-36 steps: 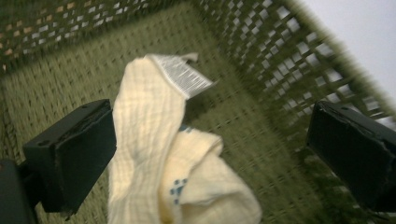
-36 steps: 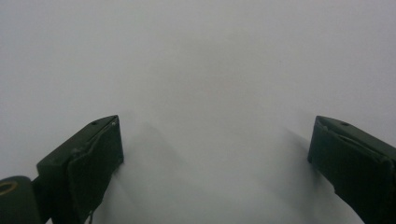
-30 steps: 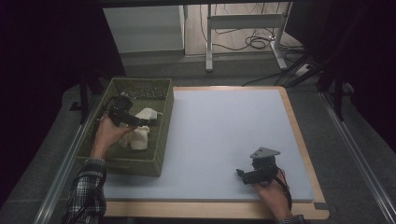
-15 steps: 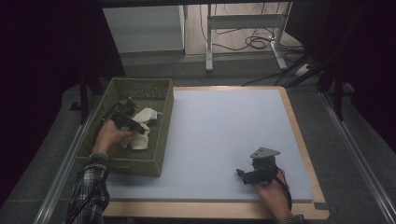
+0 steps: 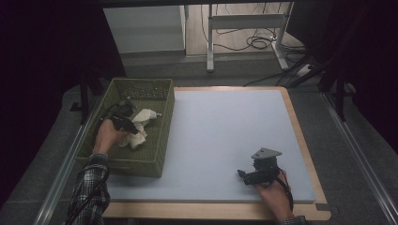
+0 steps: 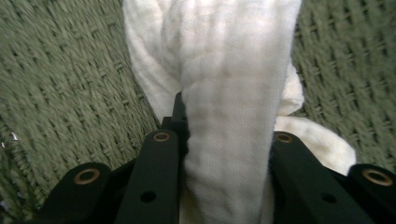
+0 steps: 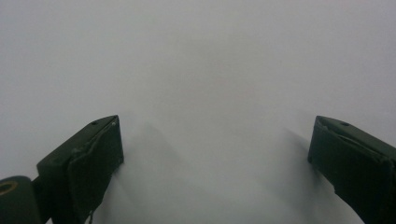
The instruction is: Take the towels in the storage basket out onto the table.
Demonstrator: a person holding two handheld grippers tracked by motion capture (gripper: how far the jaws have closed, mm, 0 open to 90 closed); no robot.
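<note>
White cloth, crumpled and soft, lies inside a green woven basket that stands on the left part of the surface, at its left edge. Left gripper, held in the person's left hand, reaches down into the basket and meets the cloth. Its fingers have just been closing, with a thick fold of the cloth between them. In the left gripper view the cloth rises as a bunched column between the two black fingers, which press against it on both sides; the grip is on the cloth. The woven wall or floor of the basket shows to either side of the fold; which of the two it is cannot be told. A checked sleeve covers the left forearm.

Right gripper rests low over the pale blue-grey surface near its front right corner, well apart from the basket, held in the right hand. A grey three-cornered plate sits on top of it. In the right gripper view its fingers stand wide apart with bare surface between them. A wooden frame borders the surface.
</note>
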